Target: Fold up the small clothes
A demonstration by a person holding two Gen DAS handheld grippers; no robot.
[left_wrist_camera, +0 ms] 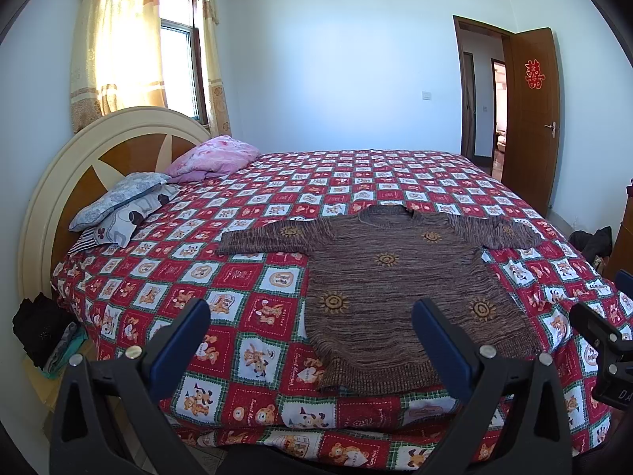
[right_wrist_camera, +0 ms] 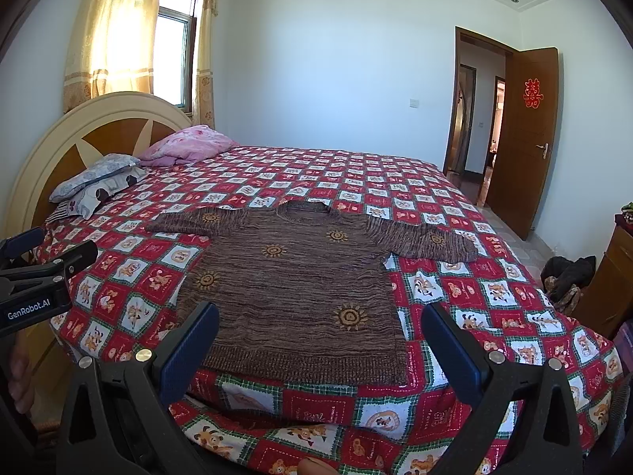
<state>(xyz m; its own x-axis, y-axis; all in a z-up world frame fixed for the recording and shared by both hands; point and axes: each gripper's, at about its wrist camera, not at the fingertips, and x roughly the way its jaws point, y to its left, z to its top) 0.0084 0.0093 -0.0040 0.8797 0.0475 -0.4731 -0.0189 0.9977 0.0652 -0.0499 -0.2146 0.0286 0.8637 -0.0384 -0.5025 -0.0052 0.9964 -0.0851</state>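
Ahead of both my grippers, the brown knitted sweater with orange sun motifs (left_wrist_camera: 399,289) lies flat, sleeves spread, on the red checked bedspread (left_wrist_camera: 245,269). My left gripper (left_wrist_camera: 312,340) and right gripper (right_wrist_camera: 320,340) hover before its hem, jaws apart, empty. Folding hasn't started, I judge; next I should grip a sleeve.

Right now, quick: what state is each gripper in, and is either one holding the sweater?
Left gripper: open, holding nothing, off the brown sweater.
Right gripper: open, holding nothing, hovering near the sweater's hem.
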